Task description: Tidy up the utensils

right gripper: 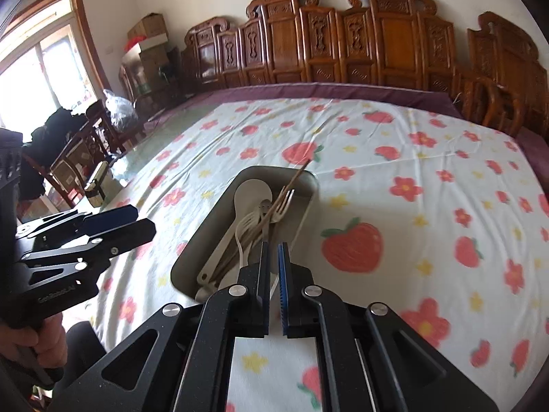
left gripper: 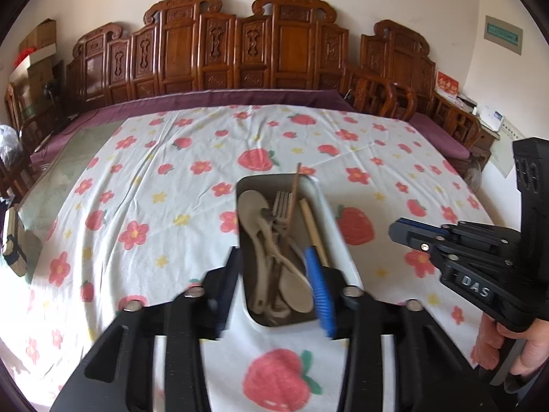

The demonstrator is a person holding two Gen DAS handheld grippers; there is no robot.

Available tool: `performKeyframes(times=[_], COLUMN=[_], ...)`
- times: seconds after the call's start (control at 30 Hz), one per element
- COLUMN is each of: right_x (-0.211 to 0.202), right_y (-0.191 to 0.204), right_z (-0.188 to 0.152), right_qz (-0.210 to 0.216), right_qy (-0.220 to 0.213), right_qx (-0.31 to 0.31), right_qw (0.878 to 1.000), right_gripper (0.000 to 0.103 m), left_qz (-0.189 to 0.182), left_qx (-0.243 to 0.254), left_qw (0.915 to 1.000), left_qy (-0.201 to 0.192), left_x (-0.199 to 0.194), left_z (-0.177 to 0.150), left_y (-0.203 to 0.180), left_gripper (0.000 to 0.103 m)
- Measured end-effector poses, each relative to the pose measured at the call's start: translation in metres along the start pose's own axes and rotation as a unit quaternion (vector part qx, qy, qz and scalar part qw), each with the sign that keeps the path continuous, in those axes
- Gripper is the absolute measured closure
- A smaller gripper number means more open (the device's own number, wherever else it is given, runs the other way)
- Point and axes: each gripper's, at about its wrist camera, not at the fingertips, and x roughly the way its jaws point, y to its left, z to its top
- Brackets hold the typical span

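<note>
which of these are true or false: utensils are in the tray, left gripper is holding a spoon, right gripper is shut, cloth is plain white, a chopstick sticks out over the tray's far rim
1. The utensils lie inside the tray. True: spoons, a fork and chopsticks are all in it.
2. The left gripper holds a spoon. False: its jaws stand open with nothing gripped, above the tray.
3. The right gripper is shut. True: its pads nearly meet and nothing is between them.
4. The cloth is plain white. False: it is white with red strawberries, flowers and yellow stars.
5. A chopstick sticks out over the tray's far rim. True.
</note>
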Motion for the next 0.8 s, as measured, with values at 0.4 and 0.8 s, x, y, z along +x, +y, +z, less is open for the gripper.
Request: performKeyframes(times=[0.4, 0.8], right_x=[-0.091, -0.151], right_y=[-0.016, -0.016], right_z=[-0.032, -0.054], right_qz=[-0.051, -0.098], right_qy=[-0.053, -0.093], right_qx=[0.017, 0.031], right_qw=[0.997, 0.990], right_gripper=[0.033, 0.003], left_qz=[-0.003, 0.027], left_qx=[0.005, 0.020], left_qw=[0.9994, 0.9977], left_qy=[-0.035, -0.058], left_x=[-0.050, -0.084], left_z=[-0.007, -0.021], left_y=[-0.036, -0.060], left_gripper=[0.009, 0.008])
